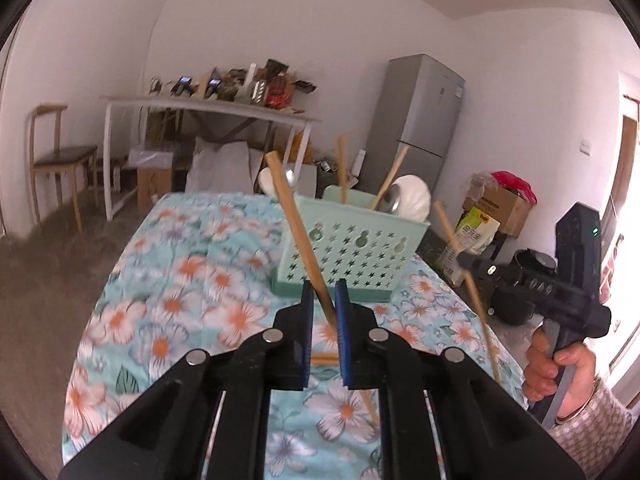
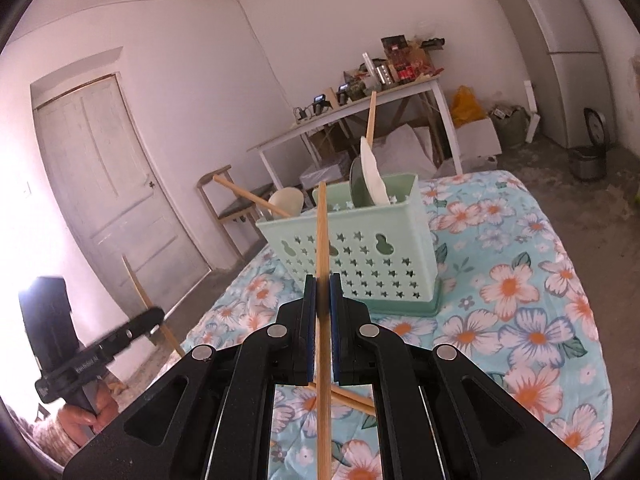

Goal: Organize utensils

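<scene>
A mint green perforated utensil basket stands on the floral tablecloth. It holds white spoons, a metal spoon and wooden chopsticks. My left gripper is shut on a wooden chopstick that slants up and left, just in front of the basket. My right gripper is shut on another wooden chopstick pointing up toward the basket. The right gripper also shows in the left wrist view with its chopstick. Another chopstick lies on the cloth under the right gripper.
A white table with clutter stands by the far wall, a wooden chair to its left. A grey fridge and cardboard boxes stand at the right. A white door is in the right wrist view.
</scene>
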`<state>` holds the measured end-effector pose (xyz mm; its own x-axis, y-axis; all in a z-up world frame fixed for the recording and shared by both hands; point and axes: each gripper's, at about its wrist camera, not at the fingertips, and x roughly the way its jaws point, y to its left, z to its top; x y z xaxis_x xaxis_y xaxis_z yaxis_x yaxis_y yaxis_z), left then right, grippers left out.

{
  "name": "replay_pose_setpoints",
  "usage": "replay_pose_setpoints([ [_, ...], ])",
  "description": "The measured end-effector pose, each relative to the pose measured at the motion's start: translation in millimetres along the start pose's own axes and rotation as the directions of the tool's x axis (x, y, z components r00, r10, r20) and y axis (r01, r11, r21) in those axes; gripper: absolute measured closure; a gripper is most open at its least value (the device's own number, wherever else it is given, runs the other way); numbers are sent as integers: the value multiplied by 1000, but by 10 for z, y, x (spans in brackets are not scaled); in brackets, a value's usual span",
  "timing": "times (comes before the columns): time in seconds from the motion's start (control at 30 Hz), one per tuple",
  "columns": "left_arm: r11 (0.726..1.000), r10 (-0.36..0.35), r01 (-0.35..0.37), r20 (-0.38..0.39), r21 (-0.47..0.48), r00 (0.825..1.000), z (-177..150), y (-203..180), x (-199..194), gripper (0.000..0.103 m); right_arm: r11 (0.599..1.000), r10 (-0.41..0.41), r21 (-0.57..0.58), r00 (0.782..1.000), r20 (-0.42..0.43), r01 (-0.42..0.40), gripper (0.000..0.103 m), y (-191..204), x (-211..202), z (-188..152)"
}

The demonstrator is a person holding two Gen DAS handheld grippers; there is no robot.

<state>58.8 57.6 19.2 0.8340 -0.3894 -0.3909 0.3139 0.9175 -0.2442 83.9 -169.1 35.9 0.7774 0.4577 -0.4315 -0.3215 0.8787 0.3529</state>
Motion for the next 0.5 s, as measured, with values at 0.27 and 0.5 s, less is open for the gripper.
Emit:
replay_pose_setpoints([
  [0.27,999,-41,39,70,27,997,440,-114,-84,98,998,37,59,999,25,-38,98,-113,-91,-103],
  [0.5,993,-115,105,200,57,973,1025,-260,-228,98,996,57,65,997,45,-60,98,-163,-175,-75],
])
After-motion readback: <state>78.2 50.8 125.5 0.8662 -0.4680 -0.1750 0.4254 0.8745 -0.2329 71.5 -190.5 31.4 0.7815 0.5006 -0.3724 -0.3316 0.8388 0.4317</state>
